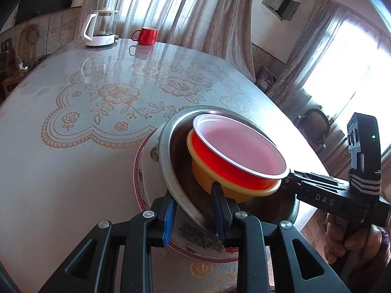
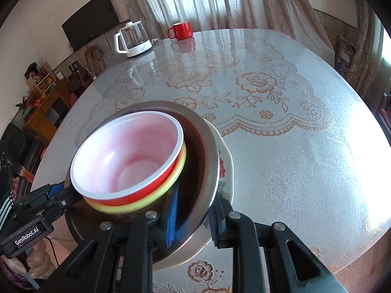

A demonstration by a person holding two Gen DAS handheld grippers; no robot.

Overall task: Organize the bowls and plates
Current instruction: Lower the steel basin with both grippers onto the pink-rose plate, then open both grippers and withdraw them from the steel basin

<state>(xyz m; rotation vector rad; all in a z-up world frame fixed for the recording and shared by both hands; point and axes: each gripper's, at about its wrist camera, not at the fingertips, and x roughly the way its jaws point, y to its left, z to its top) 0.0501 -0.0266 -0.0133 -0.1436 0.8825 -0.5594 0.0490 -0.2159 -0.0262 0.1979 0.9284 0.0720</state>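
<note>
Several bowls are nested at the table's near edge. A white flowered ceramic bowl (image 1: 149,156) is at the bottom and a steel bowl (image 1: 166,146) sits in it. A yellow bowl (image 1: 207,178) and a red bowl (image 1: 234,144) with a white inside are on top. My left gripper (image 1: 193,193) is shut on the steel and ceramic rims, one finger inside and one outside. My right gripper (image 2: 196,195) grips the same rims (image 2: 210,151) on the opposite side. Each gripper shows in the other's view: right gripper (image 1: 290,177), left gripper (image 2: 64,193).
A glass kettle (image 1: 101,28) on a white base and a red mug (image 1: 146,35) stand at the far edge of the round table (image 1: 73,158), which has a flowered cover. A person's hand (image 1: 342,239) holds the right gripper. Curtains hang behind the table.
</note>
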